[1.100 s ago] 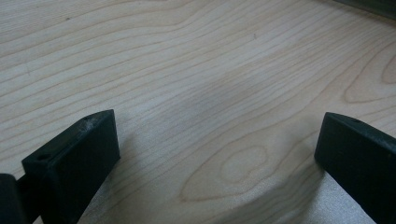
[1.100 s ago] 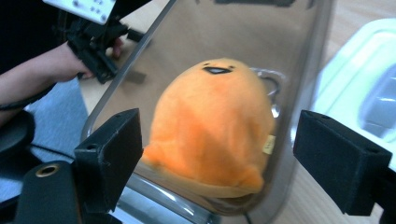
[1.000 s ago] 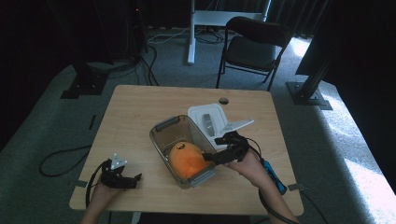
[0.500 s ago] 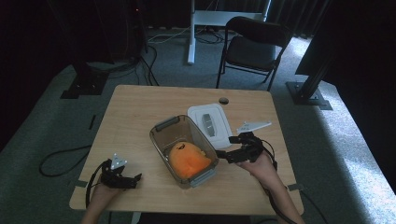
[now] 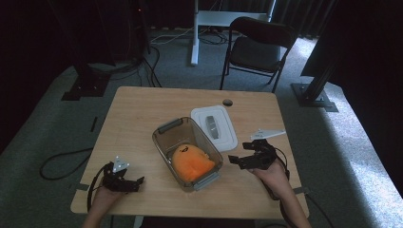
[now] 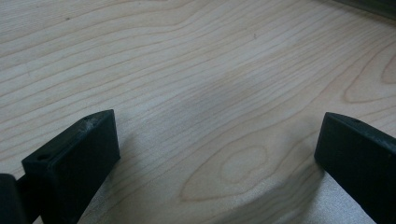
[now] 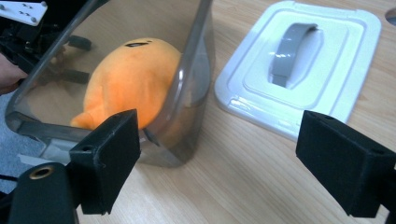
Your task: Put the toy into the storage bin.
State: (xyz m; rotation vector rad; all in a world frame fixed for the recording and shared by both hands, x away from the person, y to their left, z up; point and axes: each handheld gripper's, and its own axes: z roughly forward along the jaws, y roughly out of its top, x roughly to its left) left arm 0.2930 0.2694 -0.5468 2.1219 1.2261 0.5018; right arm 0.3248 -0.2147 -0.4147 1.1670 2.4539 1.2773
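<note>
2 grippers are seen, both with jaws spread wide and nothing between them. The right gripper (image 5: pixel 251 158) is held just beside the clear plastic container (image 5: pixel 187 153), on its right, low over the wooden table (image 5: pixel 142 109); the left gripper (image 5: pixel 121 179) rests on the table near the front left corner, well apart from the container.

The orange plush toy (image 7: pixel 128 79) lies inside the container, at the end nearer the person, pressed against the clear wall. The white lid (image 7: pixel 299 70) with its grey handle (image 7: pixel 287 53) lies flat on the table, touching or just beside the container's far right side (contact cannot be told).

Handling is judged as follows: the lid is probably light, stiff and smooth, so its flat rim may slip between pads; the raised grey handle is the best place for hold, pinched across its narrow width. The plush is soft and light, no damage expected. The container is likely light enough to slide when pushed, so it may need steadying at 1 of its end latches.
</note>
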